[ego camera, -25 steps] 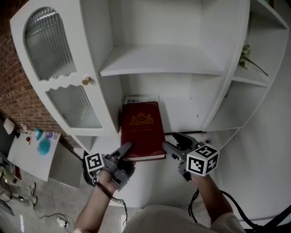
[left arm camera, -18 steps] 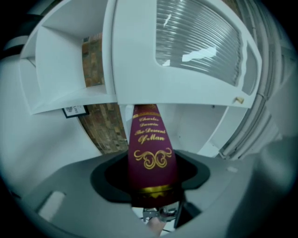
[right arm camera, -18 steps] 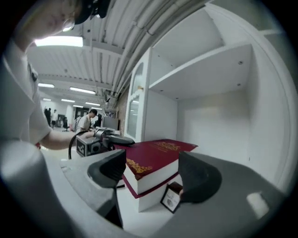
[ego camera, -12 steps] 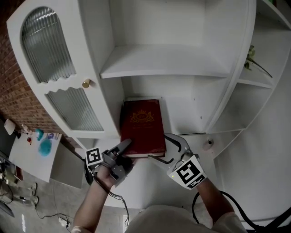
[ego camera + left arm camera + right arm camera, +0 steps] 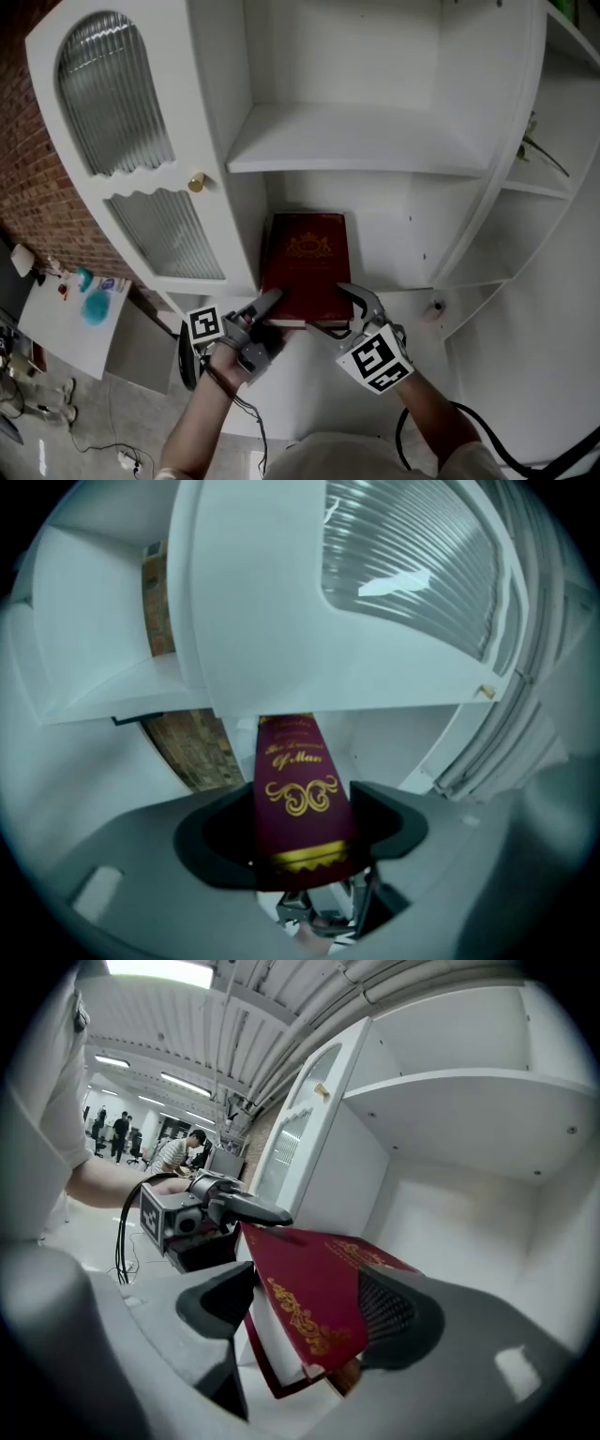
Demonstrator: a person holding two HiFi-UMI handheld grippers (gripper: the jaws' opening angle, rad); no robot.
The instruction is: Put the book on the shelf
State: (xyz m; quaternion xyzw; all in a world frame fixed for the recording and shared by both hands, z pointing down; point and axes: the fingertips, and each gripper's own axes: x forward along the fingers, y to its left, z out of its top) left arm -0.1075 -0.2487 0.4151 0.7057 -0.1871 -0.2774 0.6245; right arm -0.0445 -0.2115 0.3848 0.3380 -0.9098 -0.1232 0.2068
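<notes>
Book [image 5: 307, 267], a burgundy hardback, lies flat on the lower shelf [image 5: 398, 272] of a white cabinet, with both grippers at its near end.

Its cloth-like cover carries a gilt crest and scrollwork on the spine, with a white page block showing at the corner. The cabinet is smooth, matte white, and its door [image 5: 117, 103] has arched ribbed glass and a small brass knob [image 5: 197, 182]. The grey plastic left gripper [image 5: 272, 302] points about level, one finger over the cover. Its dark pads bracket the spine end, and the jaws have just eased apart, no longer clamping. The right gripper [image 5: 330, 309] is rolled sideways. Its jaws stand wide around the near right corner, having just narrowed slightly, with a gap beside the pages.
</notes>
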